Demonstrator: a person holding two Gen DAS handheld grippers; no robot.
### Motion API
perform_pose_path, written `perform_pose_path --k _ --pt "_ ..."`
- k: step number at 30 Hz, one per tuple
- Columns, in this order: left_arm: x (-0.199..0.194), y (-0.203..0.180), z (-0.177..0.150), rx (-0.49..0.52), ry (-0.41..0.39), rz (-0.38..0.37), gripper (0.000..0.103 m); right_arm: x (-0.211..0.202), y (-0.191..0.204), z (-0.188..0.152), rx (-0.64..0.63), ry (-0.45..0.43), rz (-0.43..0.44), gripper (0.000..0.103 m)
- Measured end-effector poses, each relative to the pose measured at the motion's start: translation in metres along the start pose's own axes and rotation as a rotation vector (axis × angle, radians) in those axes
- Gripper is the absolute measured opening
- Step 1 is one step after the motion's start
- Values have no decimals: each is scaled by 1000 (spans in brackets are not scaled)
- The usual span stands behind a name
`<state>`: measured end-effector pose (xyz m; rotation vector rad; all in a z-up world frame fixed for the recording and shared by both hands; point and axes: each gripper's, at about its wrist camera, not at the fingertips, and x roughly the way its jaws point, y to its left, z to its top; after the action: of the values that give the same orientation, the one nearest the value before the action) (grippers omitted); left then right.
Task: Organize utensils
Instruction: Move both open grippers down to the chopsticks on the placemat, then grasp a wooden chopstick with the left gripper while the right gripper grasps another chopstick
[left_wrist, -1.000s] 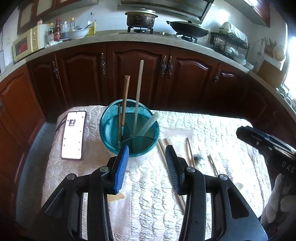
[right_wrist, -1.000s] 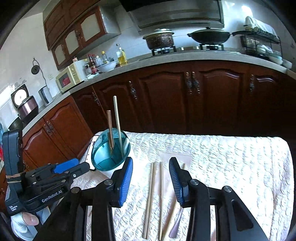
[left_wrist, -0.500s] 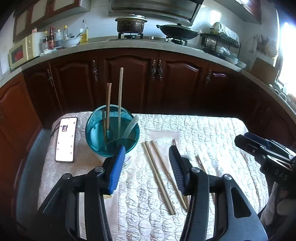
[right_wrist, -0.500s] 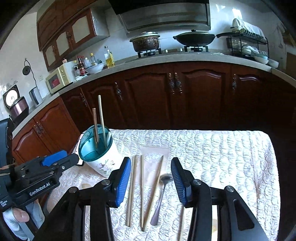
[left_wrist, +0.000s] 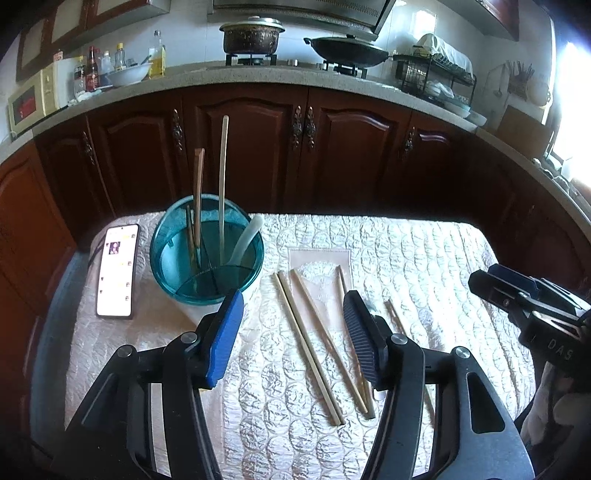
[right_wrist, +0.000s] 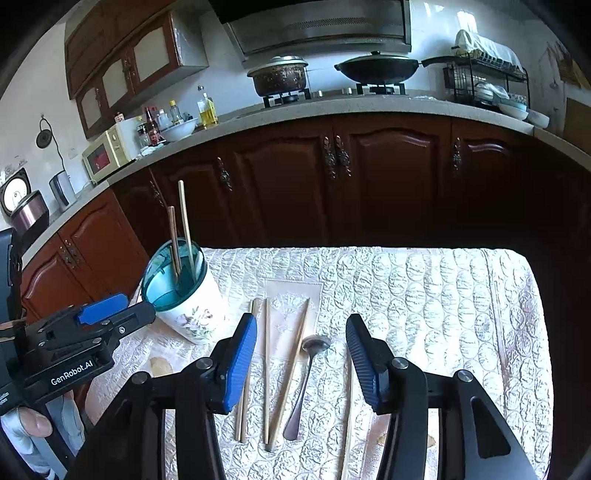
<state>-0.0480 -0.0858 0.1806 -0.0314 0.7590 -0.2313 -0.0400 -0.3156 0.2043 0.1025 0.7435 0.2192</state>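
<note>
A teal-rimmed utensil cup (left_wrist: 207, 254) (right_wrist: 184, 291) stands at the table's left, holding two chopsticks (left_wrist: 221, 188) and a white spoon (left_wrist: 247, 240). Several wooden chopsticks (left_wrist: 306, 343) (right_wrist: 266, 365) and a metal spoon (right_wrist: 306, 384) lie on the quilted cloth to its right. My left gripper (left_wrist: 291, 339) is open and empty, above the chopsticks near the cup. My right gripper (right_wrist: 301, 363) is open and empty, above the spoon and chopsticks. Each gripper also shows in the other's view: the right one (left_wrist: 524, 306) and the left one (right_wrist: 85, 332).
A phone (left_wrist: 116, 269) lies left of the cup. The white quilted cloth (right_wrist: 424, 295) covers the table. Dark wood cabinets (right_wrist: 351, 177) stand close behind, with a pot (right_wrist: 279, 75) and a wok (right_wrist: 376, 68) on the counter.
Both grippers have pulled back and risen from the cup, so more of the table and loose chopsticks shows. Both stay open and empty.
</note>
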Motion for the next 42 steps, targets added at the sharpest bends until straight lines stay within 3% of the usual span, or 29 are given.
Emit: perform_pose_path --k 5,11,13,15,17,21,25,37,39,42 --pt "18 13 -12 -24 62 -25 56 12 -6 -7 9 36 -1 48" --pt "54 23 -33 -57 160 -115 56 43 -20 -24 47 122 31 48" --pt "65 22 -39 -58 188 -144 50 55 -25 -32 61 161 30 48" --pt "79 16 -45 -44 226 -165 34 64 -29 -39 66 190 30 47" --pt "96 10 -52 -23 263 -169 26 71 -32 -46 67 210 26 46" --pt "122 4 -60 -31 321 -184 21 80 -39 -53 84 231 24 46" --pt "143 2 -64 -17 365 -134 18 84 -45 -55 98 242 19 46" --pt "160 3 -61 -32 368 -141 18 96 -52 -60 112 269 29 46" --pt "161 7 -59 -63 375 -153 10 99 -50 -61 102 277 32 46" --pt "159 3 -60 -53 375 -166 10 108 -53 -66 108 301 22 43"
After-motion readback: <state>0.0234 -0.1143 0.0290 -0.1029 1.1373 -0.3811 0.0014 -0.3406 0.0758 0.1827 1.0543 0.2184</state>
